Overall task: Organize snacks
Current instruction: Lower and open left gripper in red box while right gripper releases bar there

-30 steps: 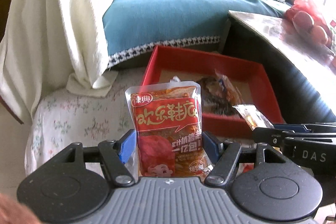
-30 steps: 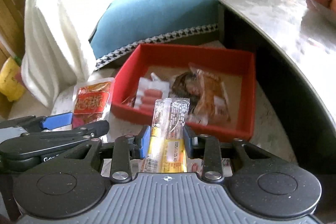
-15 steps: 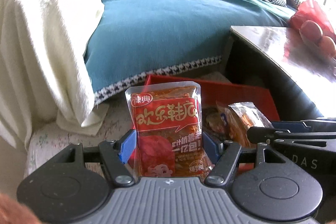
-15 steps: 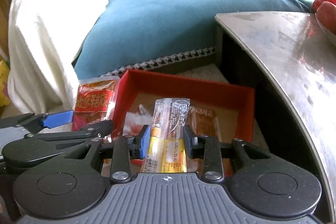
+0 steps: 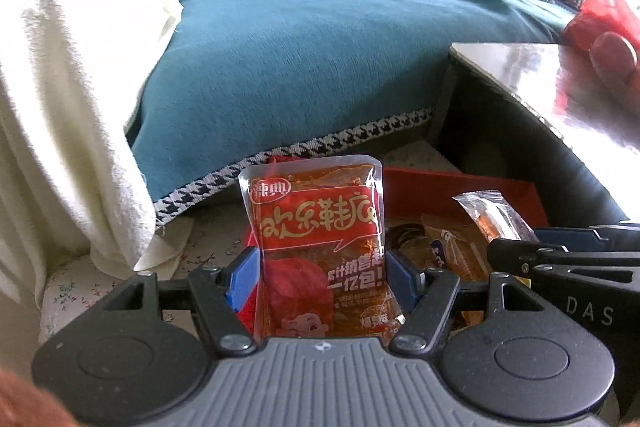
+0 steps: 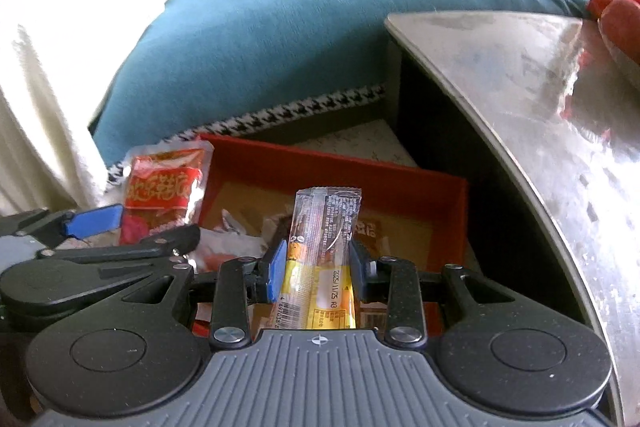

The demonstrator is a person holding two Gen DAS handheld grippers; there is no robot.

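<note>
Nearest the left wrist camera, the left gripper [image 5: 318,279] pointed steeply downward, its blue pads pressed against both sides of a red snack pouch [image 5: 316,239] that stood upright between them. Just to its right, the right gripper [image 6: 316,267] pointed down at a similar slant, its pads clamped narrowly on a slim yellow snack stick [image 6: 322,259] in a clear wrapper, also upright. The two tools hung side by side, close together, each visible at the edge of the other's view. Beneath and just beyond both lay a red tray [image 6: 340,167] already holding several wrapped snacks [image 6: 228,239]; the stick hung over its interior, the pouch over its left wall. Right of the tray stood a glossy table [image 6: 520,75]. Farther off was a teal sofa [image 5: 320,59] draped with a white blanket [image 5: 72,67].
</note>
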